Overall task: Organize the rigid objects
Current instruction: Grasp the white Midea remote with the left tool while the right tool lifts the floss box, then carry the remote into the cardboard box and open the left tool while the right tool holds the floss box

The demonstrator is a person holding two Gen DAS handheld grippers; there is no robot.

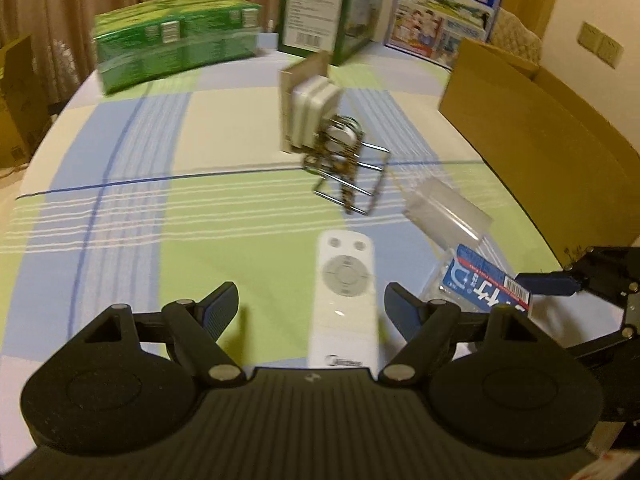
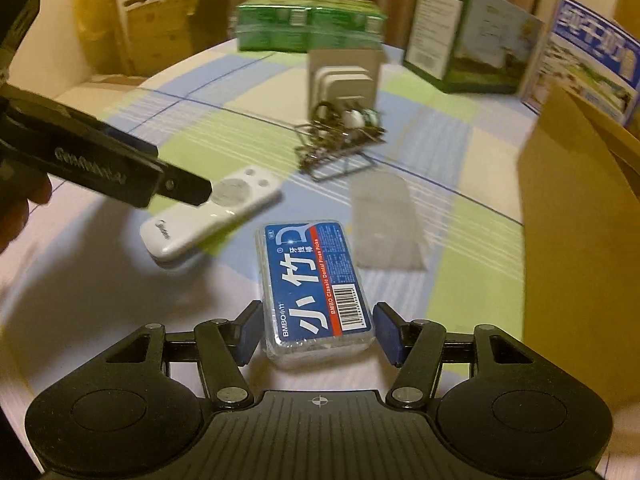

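Note:
A white remote control (image 1: 346, 300) lies on the checked tablecloth between the open fingers of my left gripper (image 1: 312, 308), untouched by the pads. It also shows in the right wrist view (image 2: 212, 212). A blue floss-pick box (image 2: 316, 288) lies between the open fingers of my right gripper (image 2: 318, 332), with small gaps to both pads. The box shows in the left wrist view (image 1: 484, 284) too, with the right gripper (image 1: 580, 280) around its far end. A wire rack (image 1: 346, 168) and a carded white plug (image 1: 310, 112) lie further back.
A brown cardboard box (image 1: 540, 132) stands at the right. A clear plastic sleeve (image 2: 384, 220) lies beyond the floss box. Green carton packs (image 1: 176, 40), a green box (image 1: 320, 4) and a blue printed box (image 1: 448, 12) line the table's far side.

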